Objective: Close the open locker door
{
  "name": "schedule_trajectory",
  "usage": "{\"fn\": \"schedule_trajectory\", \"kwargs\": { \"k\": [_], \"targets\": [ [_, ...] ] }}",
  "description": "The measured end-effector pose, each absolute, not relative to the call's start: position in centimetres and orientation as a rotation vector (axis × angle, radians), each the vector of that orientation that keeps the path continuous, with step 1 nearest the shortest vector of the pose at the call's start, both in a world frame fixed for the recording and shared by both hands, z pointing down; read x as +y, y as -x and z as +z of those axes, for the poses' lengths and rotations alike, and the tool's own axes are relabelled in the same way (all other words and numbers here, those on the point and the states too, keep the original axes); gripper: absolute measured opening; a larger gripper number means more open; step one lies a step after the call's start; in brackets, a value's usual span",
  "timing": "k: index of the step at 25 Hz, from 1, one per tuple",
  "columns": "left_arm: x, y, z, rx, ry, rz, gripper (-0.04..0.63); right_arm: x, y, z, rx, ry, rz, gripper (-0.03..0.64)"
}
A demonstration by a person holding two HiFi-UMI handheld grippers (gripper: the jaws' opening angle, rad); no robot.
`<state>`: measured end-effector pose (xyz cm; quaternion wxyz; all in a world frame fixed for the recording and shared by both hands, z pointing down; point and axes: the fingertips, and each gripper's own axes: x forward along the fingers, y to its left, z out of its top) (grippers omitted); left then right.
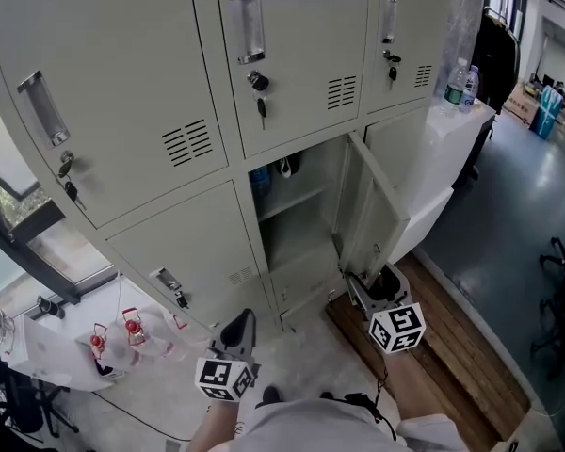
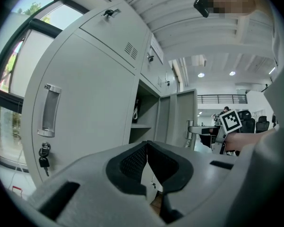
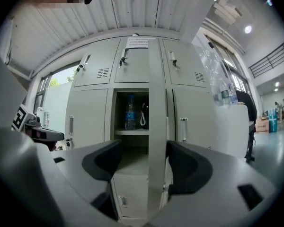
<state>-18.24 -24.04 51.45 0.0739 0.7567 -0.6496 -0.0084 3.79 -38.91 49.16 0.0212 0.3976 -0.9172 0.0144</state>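
The locker door (image 3: 156, 126) stands swung out, its upright free edge between the spread right tongs (image 3: 143, 167), nearer than the left tongs (image 2: 146, 162), which are closed and empty off to the left.

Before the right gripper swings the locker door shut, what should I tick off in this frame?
1. Door open: ok, the locker door stands swung out from its compartment.
2. Right gripper lined up: ok, jaws apart with the door's edge between them.
3. Jaws touching the door: cannot tell.
4. Left gripper out of the doorway: ok, shut on nothing and held left of the opening.
5. Water bottle clear of the door: ok, it stands on the shelf inside.
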Motion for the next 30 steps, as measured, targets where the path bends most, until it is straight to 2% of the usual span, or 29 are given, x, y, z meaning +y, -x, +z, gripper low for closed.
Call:
{"fn": "schedule_trajectory", "kwargs": {
  "k": [30],
  "targets": [
    [-22.0, 28.4, 50.8, -2.167, -2.093, -0.091, 0.009, -36.9, 12.5, 48.5, -3.012, -0.836, 0.07, 0.27]
  ]
}}
